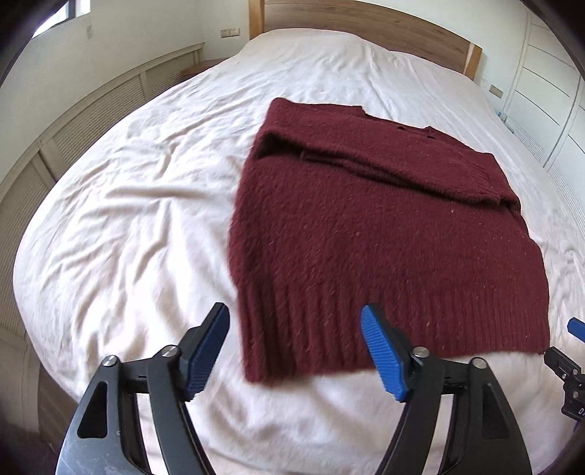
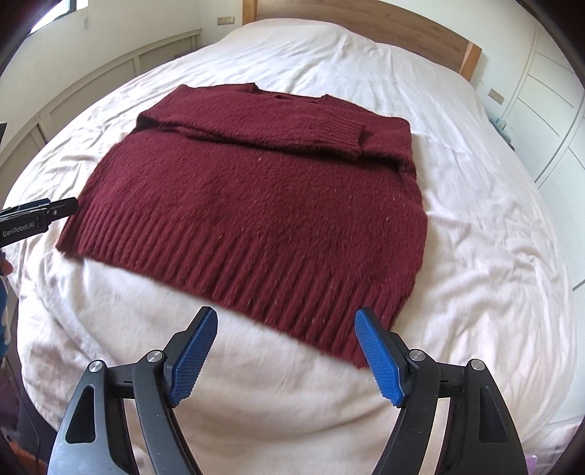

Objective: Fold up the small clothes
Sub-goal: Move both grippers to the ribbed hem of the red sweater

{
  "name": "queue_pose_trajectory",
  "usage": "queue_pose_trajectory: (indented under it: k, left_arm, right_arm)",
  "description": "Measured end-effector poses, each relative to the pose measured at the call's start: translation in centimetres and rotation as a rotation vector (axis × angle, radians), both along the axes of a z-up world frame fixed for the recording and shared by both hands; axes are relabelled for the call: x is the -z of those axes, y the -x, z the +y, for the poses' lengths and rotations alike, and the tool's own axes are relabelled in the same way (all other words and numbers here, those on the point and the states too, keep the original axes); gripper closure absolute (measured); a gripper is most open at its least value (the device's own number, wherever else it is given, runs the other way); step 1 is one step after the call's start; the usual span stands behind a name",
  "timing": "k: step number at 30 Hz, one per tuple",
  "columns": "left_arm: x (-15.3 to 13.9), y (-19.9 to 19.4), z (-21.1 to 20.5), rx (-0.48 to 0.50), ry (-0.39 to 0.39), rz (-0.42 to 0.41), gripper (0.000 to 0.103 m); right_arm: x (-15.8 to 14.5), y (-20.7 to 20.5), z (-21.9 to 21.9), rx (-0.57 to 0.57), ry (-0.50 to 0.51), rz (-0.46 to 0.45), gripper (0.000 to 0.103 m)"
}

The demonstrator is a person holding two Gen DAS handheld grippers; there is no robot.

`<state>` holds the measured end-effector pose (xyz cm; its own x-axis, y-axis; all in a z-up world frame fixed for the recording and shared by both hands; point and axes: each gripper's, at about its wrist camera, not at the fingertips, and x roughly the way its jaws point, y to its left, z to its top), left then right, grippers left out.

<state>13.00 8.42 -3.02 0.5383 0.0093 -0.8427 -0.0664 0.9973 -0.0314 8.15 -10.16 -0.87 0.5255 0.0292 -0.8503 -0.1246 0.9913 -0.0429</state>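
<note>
Grippers angled down over sweater [image 2: 256,204] — jaws apart, empty

A wide bed [image 1: 120,226] with a wrinkled white sheet [image 2: 475,226] fills the room. Behind it stands a wooden headboard [image 1: 365,27]. White cupboards [image 2: 548,109] are on the right side.
</note>
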Motion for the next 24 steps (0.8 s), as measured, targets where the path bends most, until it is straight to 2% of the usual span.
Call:
queue_pose_trajectory:
  k: [8, 15, 21, 24]
  left_arm:
    - [-0.1, 3.0, 3.3, -0.072, 0.011, 0.016, 0.028]
    - [0.5, 3.5, 4.7, -0.108, 0.049, 0.045, 0.027]
    - [1.1, 2.5, 5.2, -0.108, 0.090, 0.071, 0.027]
    - [1.7, 1.5, 6.0, -0.125, 0.141, 0.096, 0.027]
  right_arm:
    - [0.5, 1.8, -0.5, 0.022, 0.011, 0.014, 0.022]
    - [1.0, 2.0, -2.2, 0.052, 0.019, 0.027, 0.022]
    - [2.3, 1.2, -6.6, 0.157, -0.086, 0.069, 0.021]
    - [2.9, 0.8, -8.9, 0.214, -0.110, 0.080, 0.021]
